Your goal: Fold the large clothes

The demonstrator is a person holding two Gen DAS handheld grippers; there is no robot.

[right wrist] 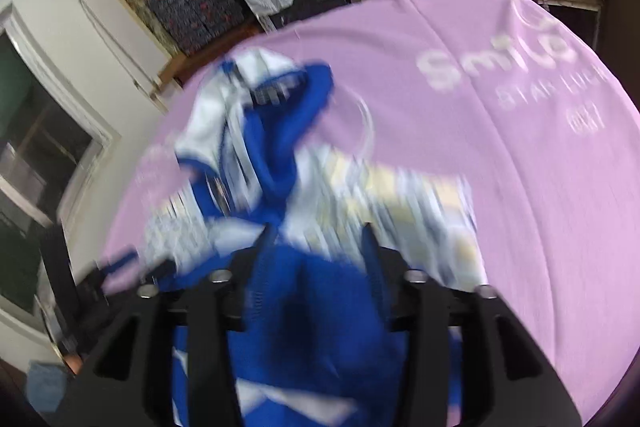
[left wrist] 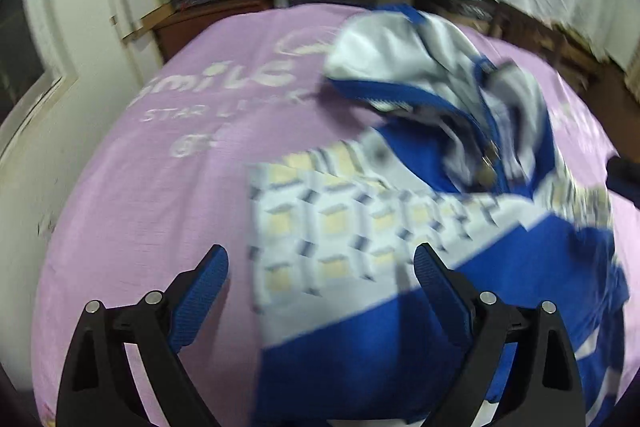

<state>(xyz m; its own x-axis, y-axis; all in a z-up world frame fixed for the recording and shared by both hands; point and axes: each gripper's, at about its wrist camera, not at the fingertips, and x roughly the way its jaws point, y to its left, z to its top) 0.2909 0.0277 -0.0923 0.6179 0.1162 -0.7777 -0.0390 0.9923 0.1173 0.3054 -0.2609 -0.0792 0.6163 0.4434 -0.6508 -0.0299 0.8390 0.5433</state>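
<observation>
Left wrist view gives us the clearest read: the blue, white and pale-yellow checked zip jacket of slick synthetic cloth (left wrist: 420,219) lies on the lilac printed cloth covering the bench (left wrist: 160,187), bunched rather than flat. Its grey-lined hood and collar (left wrist: 420,67) are heaped toward 1 o'clock, and the solid blue lower part runs down to 5 o'clock, so we judge the long axis to run from 1 to 6 o'clock ahead of us.

Our left gripper (left wrist: 320,267) hangs with jaws spread wide and nothing between them; the garment's left edge sits right under the gap, with bare lilac cloth at 9 o'clock.

From the right wrist view, our right gripper (right wrist: 316,239) has jaws partly parted with a fold of blue cloth (right wrist: 320,307) bulging up between them. Blur keeps us from telling whether the pads press on it.

We judge the right hand nearer the jacket's bulk, and the left better placed for the free checked edge (left wrist: 256,227).
</observation>
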